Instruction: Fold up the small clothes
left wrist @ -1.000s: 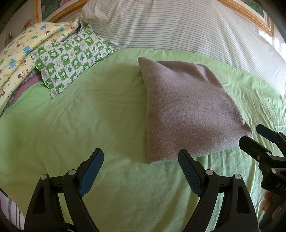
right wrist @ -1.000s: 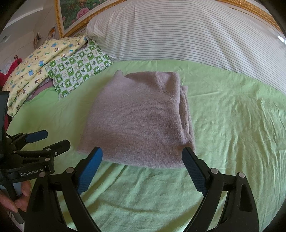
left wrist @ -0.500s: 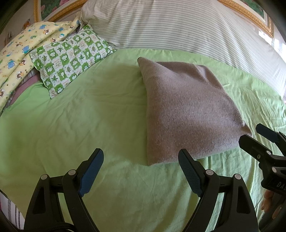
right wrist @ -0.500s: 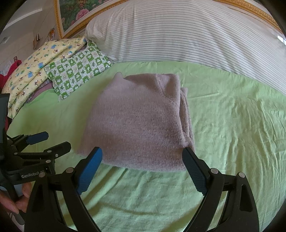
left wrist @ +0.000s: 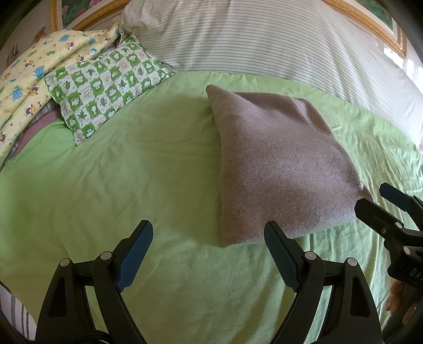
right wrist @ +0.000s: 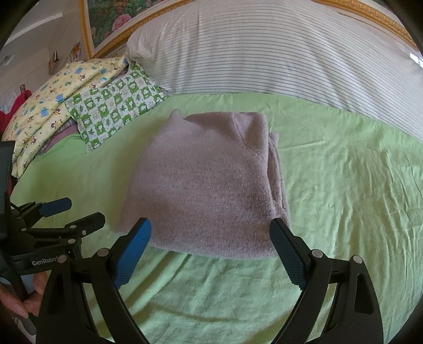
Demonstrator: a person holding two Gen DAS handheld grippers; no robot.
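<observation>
A folded grey-mauve knit garment (left wrist: 277, 164) lies flat on the green bedsheet (left wrist: 119, 185); it also shows in the right wrist view (right wrist: 206, 185), with stacked layers along its right edge. My left gripper (left wrist: 208, 246) is open and empty, just short of the garment's near left corner. My right gripper (right wrist: 211, 243) is open and empty, its jaws spread across the garment's near edge without touching it. Each gripper shows at the side of the other's view: the right one (left wrist: 380, 203), the left one (right wrist: 76, 211).
A large striped pillow (right wrist: 264, 53) lies across the head of the bed. A green checked pillow (left wrist: 105, 87) and a yellow cartoon-print quilt (left wrist: 31, 71) lie at the far left. A gold-framed picture (right wrist: 111, 21) hangs behind. Bare sheet (right wrist: 357, 185) spreads right of the garment.
Both grippers have drifted back slightly from the garment. The garment has not moved and both grippers stay open.
</observation>
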